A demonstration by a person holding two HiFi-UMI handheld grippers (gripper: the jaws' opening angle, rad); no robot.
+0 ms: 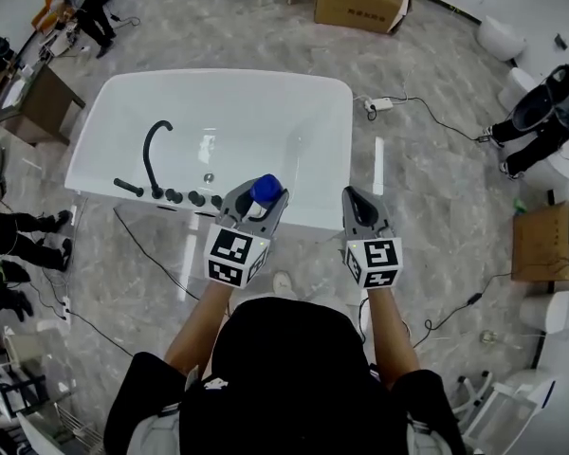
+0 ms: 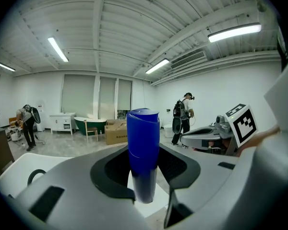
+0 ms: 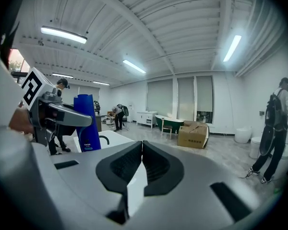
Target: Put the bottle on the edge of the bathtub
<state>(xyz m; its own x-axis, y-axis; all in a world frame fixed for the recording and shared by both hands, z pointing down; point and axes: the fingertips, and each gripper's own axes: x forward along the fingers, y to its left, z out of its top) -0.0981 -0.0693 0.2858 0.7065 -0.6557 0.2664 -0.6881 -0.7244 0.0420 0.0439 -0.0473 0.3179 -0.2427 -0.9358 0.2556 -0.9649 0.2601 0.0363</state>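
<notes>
A blue bottle (image 1: pixel 265 190) (image 2: pixel 143 152) stands upright between the jaws of my left gripper (image 1: pixel 256 200) (image 2: pixel 144 176), which is shut on it just above the near rim of the white bathtub (image 1: pixel 218 126). In the right gripper view the same bottle (image 3: pixel 87 123) shows at the left, held by the other gripper. My right gripper (image 1: pixel 360 207) (image 3: pixel 140 162) hovers to the right of it over the tub's near edge, jaws shut with nothing between them.
A black curved faucet (image 1: pixel 152 154) and several black knobs (image 1: pixel 175 196) sit on the tub's near-left rim. A cardboard box (image 1: pixel 360 0) lies beyond the tub. Cables (image 1: pixel 427 112) run across the marble floor. People stand at the left (image 1: pixel 19 245) and right (image 1: pixel 541 121).
</notes>
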